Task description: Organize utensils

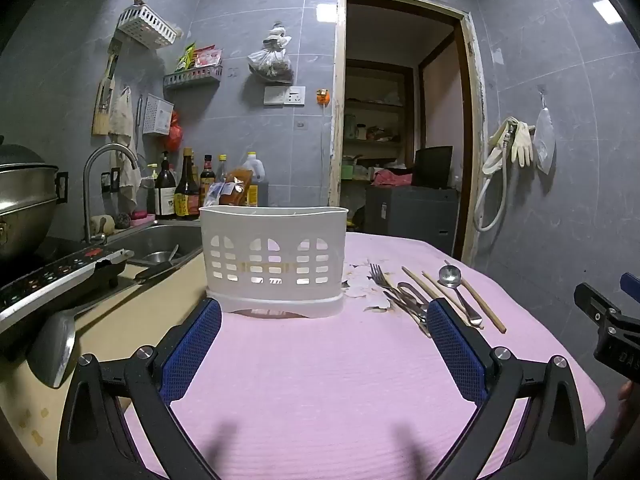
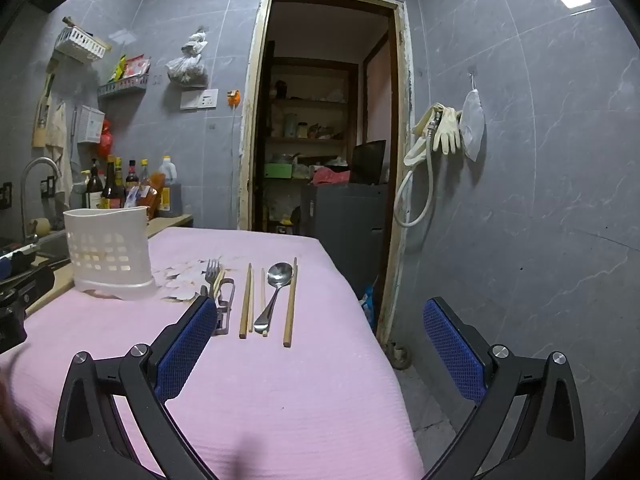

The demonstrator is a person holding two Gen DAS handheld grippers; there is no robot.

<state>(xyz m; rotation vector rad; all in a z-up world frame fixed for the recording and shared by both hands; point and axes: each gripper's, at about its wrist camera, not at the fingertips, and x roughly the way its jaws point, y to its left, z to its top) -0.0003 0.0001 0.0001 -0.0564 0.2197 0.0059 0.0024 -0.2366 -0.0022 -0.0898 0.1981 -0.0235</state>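
Your left gripper (image 1: 324, 316) and right gripper (image 2: 316, 316) gape, holding nothing. Fork (image 2: 211, 272), spoon (image 2: 274, 292) and chopsticks (image 2: 246, 300) lie right of the seemingly unfilled utensil caddy (image 2: 108, 252); sorting remains.

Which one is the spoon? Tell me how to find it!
Find the pink cloth, then the row of utensils right of the white basket. The spoon lies among the chopsticks: it is shiny, with a round bowl.

Shiny metal, soft cloth, smooth plastic

The spoon (image 2: 276, 280) and fork (image 2: 212, 270) are shiny metal, the chopsticks (image 2: 245, 304) plain wood, the basket (image 1: 274, 256) smooth white plastic, the pink cloth (image 1: 320, 360) soft and ribbed.
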